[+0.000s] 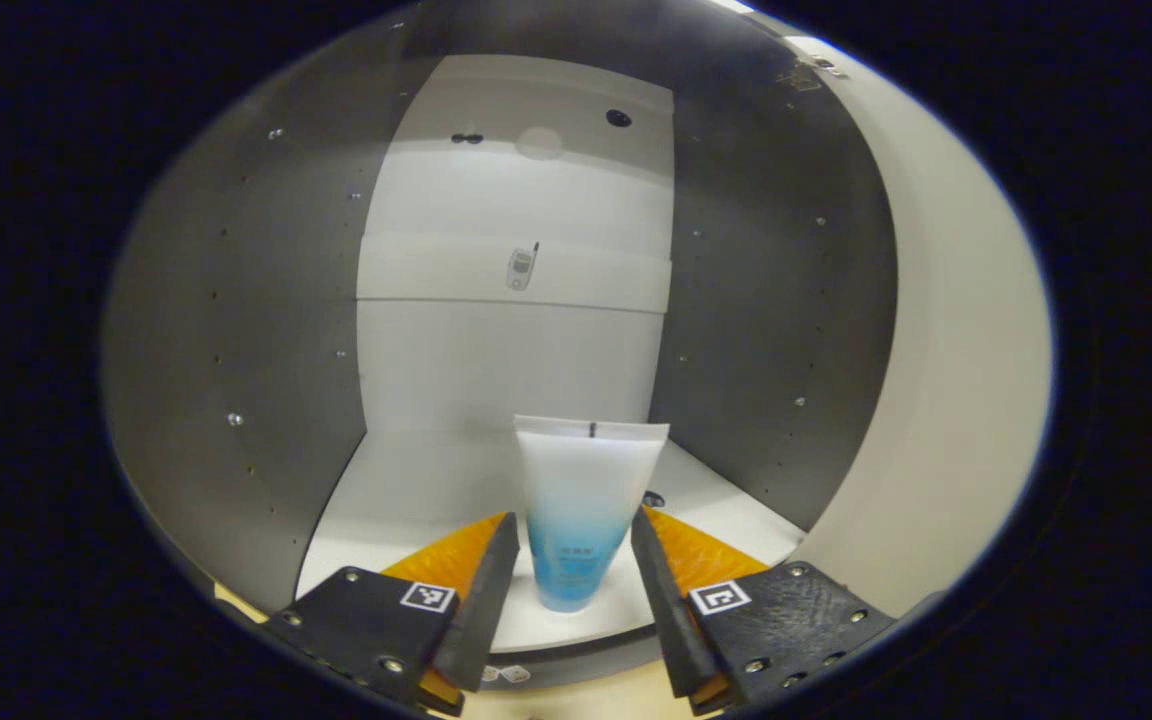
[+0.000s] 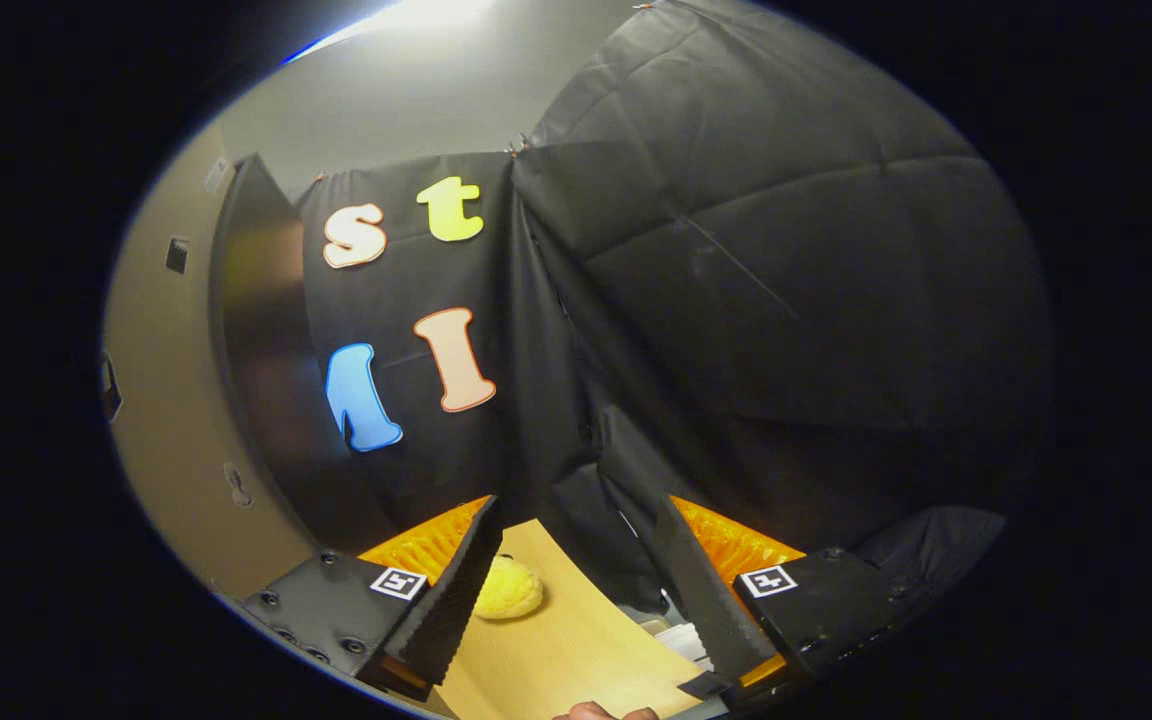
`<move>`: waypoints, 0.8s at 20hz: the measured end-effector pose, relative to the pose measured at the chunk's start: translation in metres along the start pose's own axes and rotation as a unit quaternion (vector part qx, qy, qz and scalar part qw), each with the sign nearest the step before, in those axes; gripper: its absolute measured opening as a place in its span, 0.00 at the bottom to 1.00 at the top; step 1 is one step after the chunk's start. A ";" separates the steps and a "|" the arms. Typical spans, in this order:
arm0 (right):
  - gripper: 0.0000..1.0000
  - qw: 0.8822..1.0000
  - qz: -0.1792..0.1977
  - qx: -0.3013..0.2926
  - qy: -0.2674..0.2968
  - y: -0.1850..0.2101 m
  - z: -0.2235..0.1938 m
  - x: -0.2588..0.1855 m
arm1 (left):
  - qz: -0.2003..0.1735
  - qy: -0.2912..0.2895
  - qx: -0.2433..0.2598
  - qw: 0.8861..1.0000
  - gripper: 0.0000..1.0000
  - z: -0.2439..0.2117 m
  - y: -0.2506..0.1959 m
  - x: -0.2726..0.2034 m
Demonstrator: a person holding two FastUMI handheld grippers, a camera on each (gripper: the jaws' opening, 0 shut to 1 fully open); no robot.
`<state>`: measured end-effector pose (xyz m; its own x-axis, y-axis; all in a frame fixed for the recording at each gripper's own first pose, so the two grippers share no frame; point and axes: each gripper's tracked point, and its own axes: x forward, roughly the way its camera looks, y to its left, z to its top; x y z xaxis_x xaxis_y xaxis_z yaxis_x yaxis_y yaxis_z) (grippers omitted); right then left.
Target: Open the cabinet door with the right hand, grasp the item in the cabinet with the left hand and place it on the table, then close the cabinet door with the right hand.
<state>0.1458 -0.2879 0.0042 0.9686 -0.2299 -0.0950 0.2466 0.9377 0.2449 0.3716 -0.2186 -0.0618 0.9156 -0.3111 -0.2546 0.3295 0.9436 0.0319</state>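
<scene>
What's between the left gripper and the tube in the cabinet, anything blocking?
Nothing visible. The tube stands upright on the cabinet floor, centred in front of the open left gripper, with clear gaps to both fingers. The door is already open.

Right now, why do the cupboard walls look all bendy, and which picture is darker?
In the left gripper view the fisheye lens bows the cabinet walls outward; its white back glows brightly behind the tube. The right gripper view is darker, mostly black cloth, with glare at the top and a lit table below.
</scene>
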 end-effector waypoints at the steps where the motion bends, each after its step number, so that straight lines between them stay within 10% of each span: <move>1: 0.98 1.000 0.001 0.008 -0.002 -0.001 0.001 0.001 | -0.001 0.003 -0.003 1.000 0.69 -0.002 0.001 0.002; 7: 1.00 1.000 0.008 0.006 0.000 0.002 -0.003 0.016 | -0.015 -0.015 -0.022 1.000 0.43 0.004 -0.004 -0.002; 16: 0.98 0.999 0.034 0.003 -0.009 0.026 0.003 0.023 | -0.022 -0.057 0.035 0.998 0.46 0.023 -0.002 -0.018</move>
<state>0.1743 -0.2698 0.0107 0.9833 -0.1714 -0.0605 0.1812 0.9493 0.2569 0.3595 -0.2173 -0.0346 0.9187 -0.3673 -0.1453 0.3820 0.9197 0.0905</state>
